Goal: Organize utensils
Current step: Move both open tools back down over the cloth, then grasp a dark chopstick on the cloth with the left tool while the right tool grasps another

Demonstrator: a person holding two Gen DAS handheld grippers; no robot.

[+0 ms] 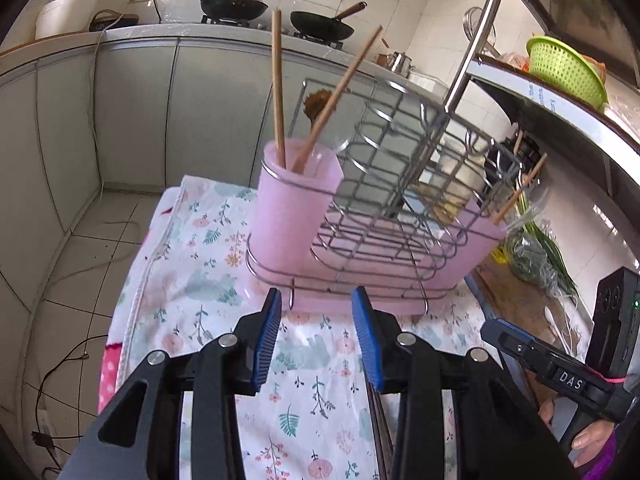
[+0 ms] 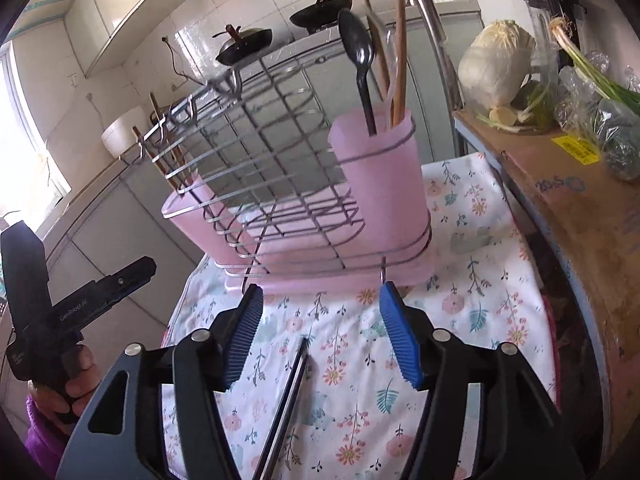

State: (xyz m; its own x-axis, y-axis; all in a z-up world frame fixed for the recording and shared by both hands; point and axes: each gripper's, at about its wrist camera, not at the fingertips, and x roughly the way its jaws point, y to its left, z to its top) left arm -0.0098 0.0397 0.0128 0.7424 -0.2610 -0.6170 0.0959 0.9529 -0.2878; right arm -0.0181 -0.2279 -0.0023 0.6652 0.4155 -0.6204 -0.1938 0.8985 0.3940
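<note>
Left gripper point(image 1: 316, 340), jaws parted and empty, hovered near a pink utensil holder point(image 1: 296, 216) containing two wooden chopsticks point(image 1: 278, 92) on a floral cloth point(image 1: 208, 280).

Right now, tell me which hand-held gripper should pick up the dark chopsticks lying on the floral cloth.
Right. The dark chopsticks lie on the floral cloth directly between the right hand-held gripper's open jaws. The left hand-held gripper, also open, has only bare cloth ahead, facing the pink utensil holder.

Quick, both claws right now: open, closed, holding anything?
Left claw: open, empty.
Right claw: open, empty; dark chopsticks lie on the floral cloth below it.
</note>
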